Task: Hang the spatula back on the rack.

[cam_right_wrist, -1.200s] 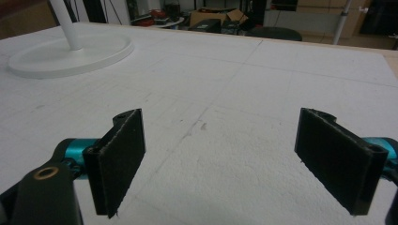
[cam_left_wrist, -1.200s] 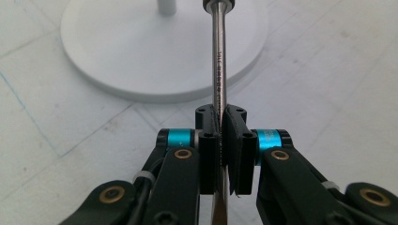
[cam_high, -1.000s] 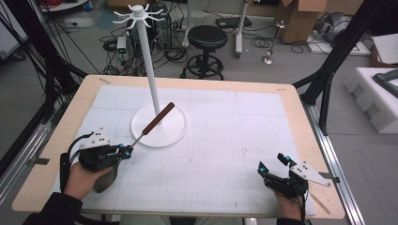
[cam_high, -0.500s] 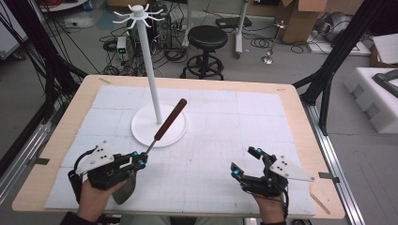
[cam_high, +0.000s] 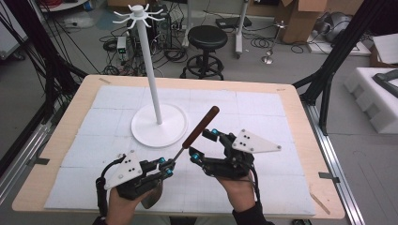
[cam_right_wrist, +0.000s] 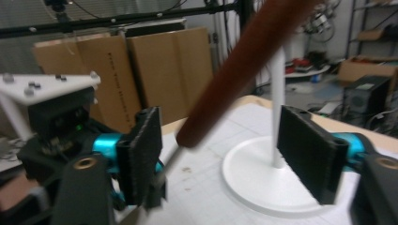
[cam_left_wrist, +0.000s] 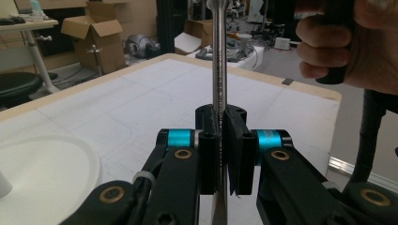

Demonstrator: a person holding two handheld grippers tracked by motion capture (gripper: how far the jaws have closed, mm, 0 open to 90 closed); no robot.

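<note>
Beyond my table's wooden rim I see a grey concrete floor strewn with cables. A black round stool stands behind the far edge, cardboard boxes sit farther back to the right, and white foam blocks lie at the right. Black frame struts angle down on both sides.

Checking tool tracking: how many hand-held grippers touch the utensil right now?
1. The left hand-held gripper is shut on the utensil at its metal shaft; the right hand-held gripper straddles the brown handle, pads apart.
</note>
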